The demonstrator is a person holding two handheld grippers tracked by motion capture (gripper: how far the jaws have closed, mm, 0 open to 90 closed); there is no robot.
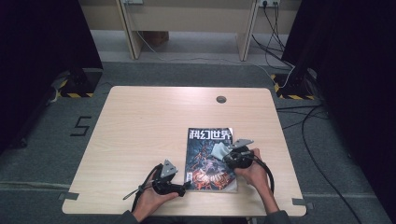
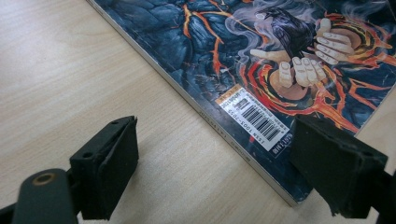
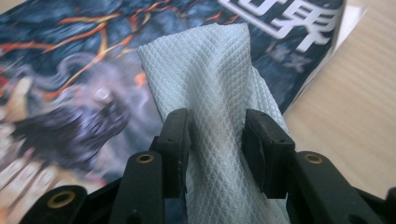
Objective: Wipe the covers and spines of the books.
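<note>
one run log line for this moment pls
right hand-held gripper: shut on white cloth over magazine | left hand-held gripper: open at magazine's corner

Even, soft overhead light on the pale table (image 1: 140, 140) in the high view, dim floor around it, near-black curtains at nine and three o'clock. Shadows under the hands are faint. The picture is a little soft and grainy. In the left gripper view the magazine (image 2: 261, 60) cover is crisp, with a mild sheen at one o'clock. In the right gripper view the white cloth (image 3: 210, 74) is sharp up close; the cover blurs toward nine o'clock.
</note>
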